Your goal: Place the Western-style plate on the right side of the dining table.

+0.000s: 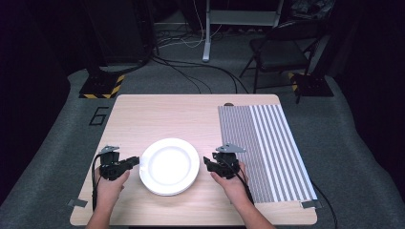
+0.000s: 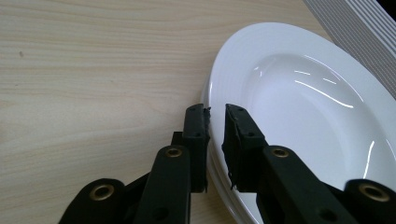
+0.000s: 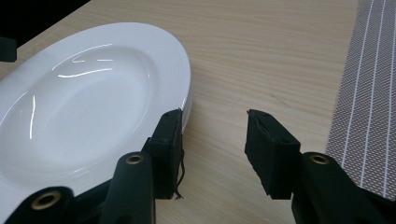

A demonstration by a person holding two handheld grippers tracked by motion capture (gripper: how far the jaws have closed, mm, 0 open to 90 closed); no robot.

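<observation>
A small stack of white plates lies on the wooden table, near its front edge. My left gripper is at the stack's left rim. In the left gripper view its jaws stand narrowly apart with the rim of the top plate pinched between them. My right gripper is at the stack's right side. Seen in the right gripper view it is open, its left jaw beside the plate rim and bare table between the jaws.
A grey striped placemat covers the table's right part, close to my right gripper. A black folding chair and cables lie on the floor beyond the table. The table's front edge is just behind both hands.
</observation>
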